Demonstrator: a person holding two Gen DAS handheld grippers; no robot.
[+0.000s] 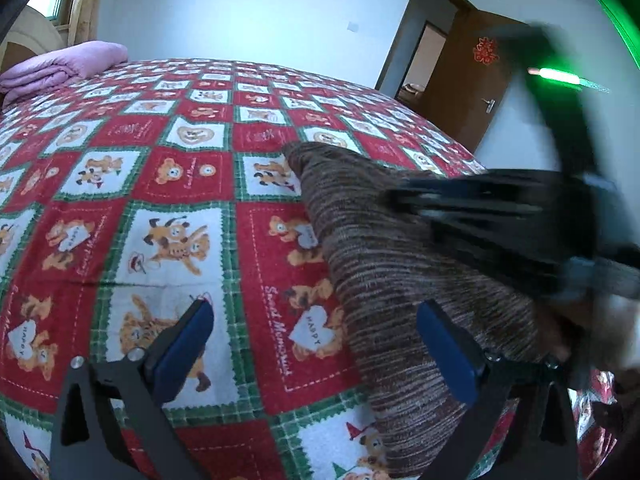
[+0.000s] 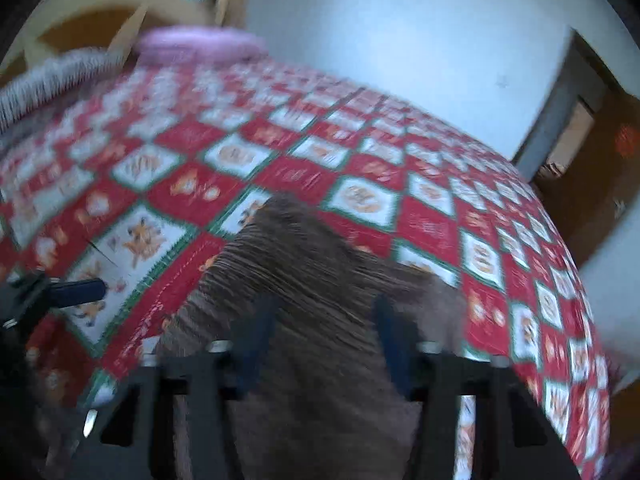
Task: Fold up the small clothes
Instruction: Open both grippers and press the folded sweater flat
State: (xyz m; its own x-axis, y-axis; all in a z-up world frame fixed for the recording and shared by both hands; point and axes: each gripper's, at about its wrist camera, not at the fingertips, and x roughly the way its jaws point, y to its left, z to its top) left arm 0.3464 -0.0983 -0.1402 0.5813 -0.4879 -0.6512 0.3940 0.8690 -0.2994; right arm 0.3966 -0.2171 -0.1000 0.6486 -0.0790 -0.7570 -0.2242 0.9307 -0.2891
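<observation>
Garment (image 1: 372, 248), brown and striped, lies on the bed (image 1: 160, 184); left claw (image 1: 320, 344) spread wide at its edge, right claw (image 2: 324, 344), blurred, astride it, grip unclear.

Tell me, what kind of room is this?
Most likely a bedroom in a home. A wide bed with a red teddy-bear sheet fills the view, a folded pink quilt lies at its far corner, and a brown door stands open behind it.

Both wrist cameras are looking down, close over the bed (image 1: 168, 184), sharing the brown garment (image 1: 392, 280) and the far wall (image 1: 248, 12).
</observation>
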